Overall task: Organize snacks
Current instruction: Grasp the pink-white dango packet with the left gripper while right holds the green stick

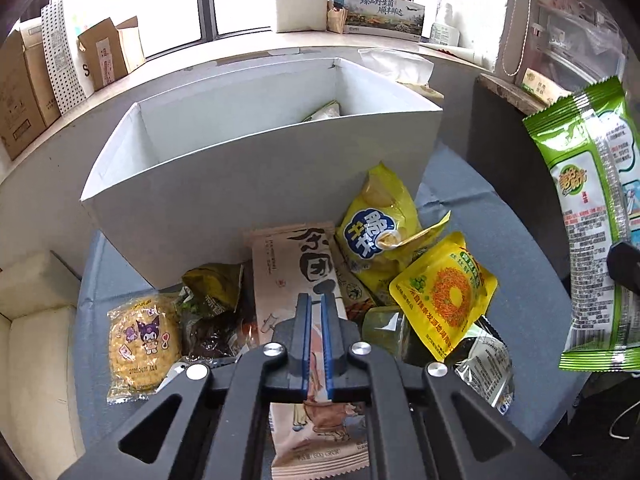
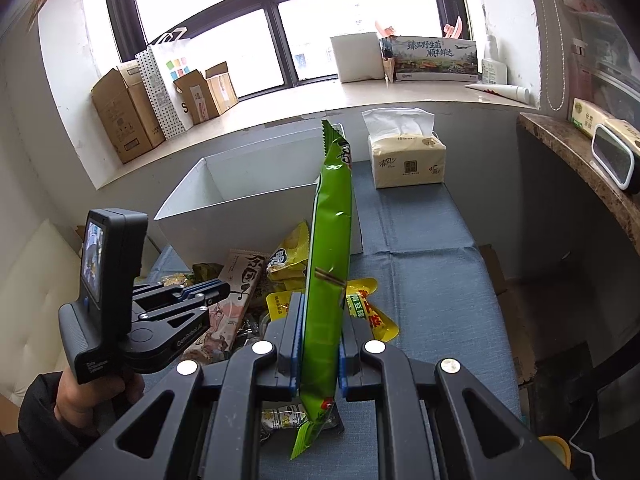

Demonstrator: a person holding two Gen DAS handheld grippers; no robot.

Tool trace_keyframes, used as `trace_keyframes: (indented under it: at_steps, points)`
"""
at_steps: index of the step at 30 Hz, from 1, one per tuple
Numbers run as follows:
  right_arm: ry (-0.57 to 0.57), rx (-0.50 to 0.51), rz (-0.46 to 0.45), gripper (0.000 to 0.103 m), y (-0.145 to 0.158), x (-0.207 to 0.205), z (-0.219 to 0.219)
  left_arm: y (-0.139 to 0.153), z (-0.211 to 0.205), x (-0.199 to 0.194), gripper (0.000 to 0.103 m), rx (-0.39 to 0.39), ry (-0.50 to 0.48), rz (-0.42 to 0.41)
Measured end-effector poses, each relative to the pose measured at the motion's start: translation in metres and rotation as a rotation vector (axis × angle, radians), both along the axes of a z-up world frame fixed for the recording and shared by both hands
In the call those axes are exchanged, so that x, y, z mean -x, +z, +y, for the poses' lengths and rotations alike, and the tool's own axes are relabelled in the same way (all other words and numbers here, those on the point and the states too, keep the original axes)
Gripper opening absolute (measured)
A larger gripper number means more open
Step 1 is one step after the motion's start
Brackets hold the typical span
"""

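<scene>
**Both jaws loaded, box straight ahead**

The white box (image 1: 256, 152) stands on the blue-covered counter (image 1: 480, 216), open-topped, just beyond the heap of snacks. It lies ahead of and above both grippers in their own views, so each load has to go up and over the near wall before it can drop in. One packet already shows inside, at the far right corner.

The left gripper (image 1: 316, 300) hangs over the middle of the heap, pointing steeply down. Its jaws are drawn together on the beige packet (image 1: 296, 264), pinching it edgewise. That packet's long axis runs along the jaws toward the box, its far end close to the box's near wall and its near end passing under the gripper. Whether it is off the counter yet I cannot tell.

The right gripper (image 2: 318, 312) is clamped on the green packet (image 2: 330, 248), which stands on edge between the pads, its long axis pointing forward and up toward the box, a short tail hanging below. It is clear of the heap.

The left hand (image 2: 80, 396) is the nearer to the box; the right hangs back and to the right of the heap.

Loose beside the left jaws: a yellow chip bag (image 1: 374, 224), a yellow pea pouch (image 1: 444, 292) and a round cookie pack (image 1: 142, 334) at the left.
</scene>
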State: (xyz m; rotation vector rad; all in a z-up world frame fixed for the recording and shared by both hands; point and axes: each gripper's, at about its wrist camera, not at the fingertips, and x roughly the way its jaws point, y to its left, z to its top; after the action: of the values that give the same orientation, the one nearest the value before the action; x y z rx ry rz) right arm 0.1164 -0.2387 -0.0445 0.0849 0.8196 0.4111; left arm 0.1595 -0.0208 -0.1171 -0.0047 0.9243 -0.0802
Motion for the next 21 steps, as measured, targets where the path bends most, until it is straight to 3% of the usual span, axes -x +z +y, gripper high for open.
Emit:
trace_keyframes:
  at_steps: [5, 6, 7, 8, 9, 10, 13, 16, 21]
  points:
    - [0.006, 0.003, -0.002, 0.014, 0.0, 0.001, 0.002, 0.006, 0.002, 0.008, 0.005, -0.004, -0.013, 0.014]
    - [0.009, 0.002, -0.001, 0.014, 0.0, 0.001, 0.002, 0.002, 0.003, 0.007, 0.009, 0.013, -0.017, 0.03]
    - [0.01, 0.002, 0.0, 0.014, 0.0, 0.001, 0.003, -0.002, 0.006, 0.004, 0.034, 0.041, -0.021, 0.054]
    - [0.012, 0.003, 0.001, 0.014, -0.001, 0.001, 0.003, -0.007, 0.006, -0.001, 0.052, 0.056, -0.024, 0.081]
    - [0.015, 0.004, 0.004, 0.014, -0.001, 0.002, 0.005, -0.01, 0.004, -0.005, 0.084, 0.054, -0.026, 0.087]
    - [0.017, 0.004, 0.006, 0.014, -0.002, 0.001, 0.005, -0.012, 0.004, -0.009, 0.1, 0.04, -0.02, 0.078]
    - [0.018, 0.003, 0.008, 0.014, -0.002, 0.0, 0.004, -0.02, 0.002, -0.023, 0.101, 0.027, -0.012, 0.095]
    - [0.01, -0.002, 0.011, 0.014, -0.002, 0.0, 0.001, -0.03, 0.001, -0.034, 0.101, -0.038, 0.024, 0.116]
    - [0.0, -0.008, 0.016, 0.014, -0.003, 0.0, -0.001, -0.041, 0.012, -0.041, 0.1, -0.024, 0.07, 0.148]
